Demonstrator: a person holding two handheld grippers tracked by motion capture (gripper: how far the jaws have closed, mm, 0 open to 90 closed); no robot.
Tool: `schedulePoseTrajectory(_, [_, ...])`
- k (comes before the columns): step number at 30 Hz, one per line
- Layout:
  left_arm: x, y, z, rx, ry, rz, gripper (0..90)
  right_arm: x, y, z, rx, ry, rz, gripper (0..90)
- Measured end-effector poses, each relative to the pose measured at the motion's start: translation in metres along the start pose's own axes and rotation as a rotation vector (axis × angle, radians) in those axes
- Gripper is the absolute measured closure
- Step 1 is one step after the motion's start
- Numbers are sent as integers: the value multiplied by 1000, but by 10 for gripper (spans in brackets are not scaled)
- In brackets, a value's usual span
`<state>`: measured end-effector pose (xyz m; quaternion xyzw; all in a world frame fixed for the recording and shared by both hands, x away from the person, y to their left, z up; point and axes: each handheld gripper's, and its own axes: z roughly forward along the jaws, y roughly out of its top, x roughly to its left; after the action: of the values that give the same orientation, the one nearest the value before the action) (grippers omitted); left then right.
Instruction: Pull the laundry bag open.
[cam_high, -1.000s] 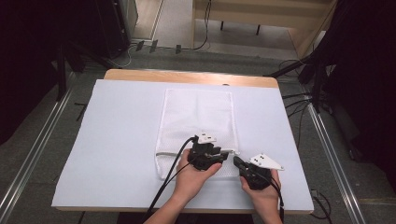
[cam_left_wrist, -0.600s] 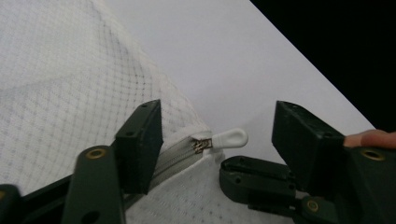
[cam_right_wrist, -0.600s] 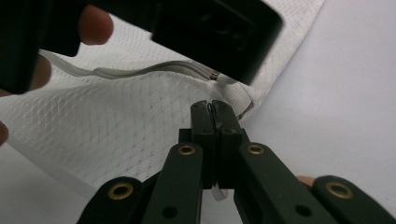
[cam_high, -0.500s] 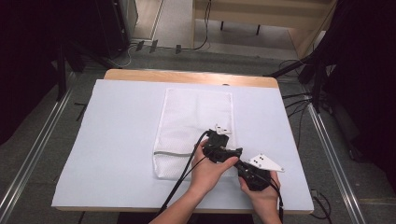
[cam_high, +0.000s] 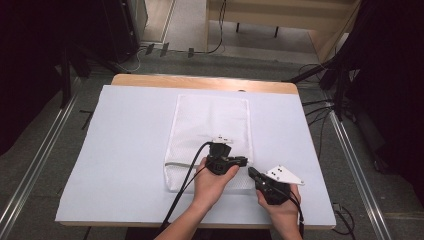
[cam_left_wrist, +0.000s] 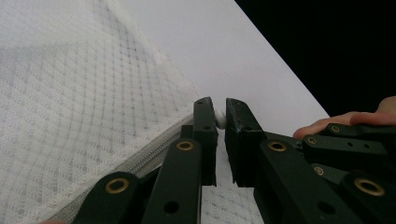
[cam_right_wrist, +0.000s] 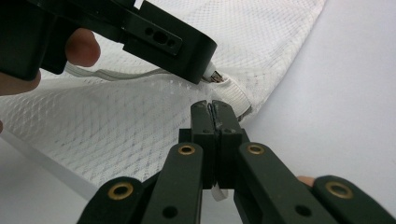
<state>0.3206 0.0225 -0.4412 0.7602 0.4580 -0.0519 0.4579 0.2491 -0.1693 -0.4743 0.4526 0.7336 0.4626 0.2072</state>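
Observation:
A white mesh laundry bag (cam_high: 210, 125) lies flat on the white table cover (cam_high: 130, 130). Its grey zipper (cam_left_wrist: 140, 161) runs along the near edge. My left gripper (cam_high: 244, 161) points right at the bag's near right corner. Its jaws (cam_left_wrist: 220, 105) have just been closing and now pinch the small white zipper pull (cam_left_wrist: 218, 119). My right gripper (cam_high: 251, 172) sits just right of that corner, pointing left. In its own view the jaws (cam_right_wrist: 212, 106) are shut on the bag's mesh edge, just below the zipper's end (cam_right_wrist: 231, 93) and the left gripper's tip (cam_right_wrist: 205, 70).
The table's wooden far edge (cam_high: 200, 82) shows beyond the cover. Metal rails (cam_high: 40, 150) run on the floor at both sides, with cables (cam_high: 320, 107) at the right. The left gripper's black cable (cam_high: 185, 180) trails over the bag's near edge.
The left gripper swung a little right and away over the bag, then came back to the near right corner. The right hand stayed still.

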Motion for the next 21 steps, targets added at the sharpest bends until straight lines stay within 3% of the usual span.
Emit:
schedulePoseTrajectory(6, [6,-2,-3,1,-29,0,877,0,0,1,11,-4,-3,900])
schedulePoseTrajectory(9, [6,-4,-4,0,-25,15,881,-2,2,1,33,-1,56,900])
schedulePoseTrajectory(11, [8,-5,-5,-3,-8,27,883,-3,3,1,35,-5,68,900])
schedulePoseTrajectory(21, [13,-11,-8,-1,-2,51,885,-1,6,-4,12,-63,48,900])
